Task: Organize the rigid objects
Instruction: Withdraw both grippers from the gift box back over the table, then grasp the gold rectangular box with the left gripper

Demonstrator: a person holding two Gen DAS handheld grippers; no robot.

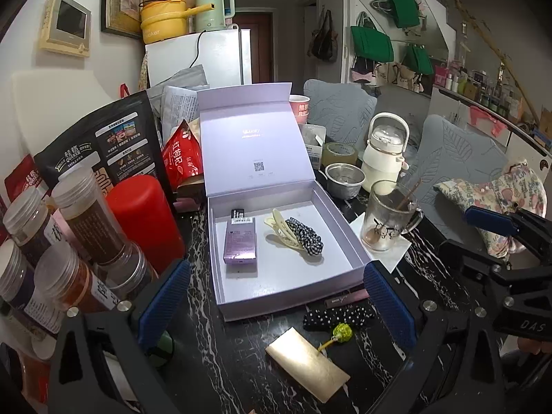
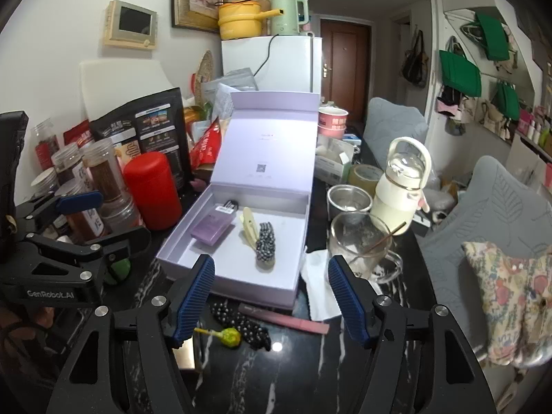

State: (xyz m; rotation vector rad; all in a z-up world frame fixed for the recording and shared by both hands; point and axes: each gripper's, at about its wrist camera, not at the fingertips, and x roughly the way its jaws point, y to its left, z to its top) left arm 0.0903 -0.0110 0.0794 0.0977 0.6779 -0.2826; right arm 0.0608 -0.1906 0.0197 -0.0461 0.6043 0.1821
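Note:
An open lilac gift box sits on the black marble table with its lid up. Inside lie a purple carton, a cream hair claw and a black-and-white checked scrunchie. In front of the box lie a gold card, a yellow-green ball charm, a black dotted bow and a pink pen-like stick. My left gripper is open and empty in front of the box. My right gripper is open and empty above the loose items.
A red canister, spice jars and snack bags crowd the left. A glass mug on a napkin, a steel cup, a tape roll and a white bottle stand right. Grey chairs stand behind.

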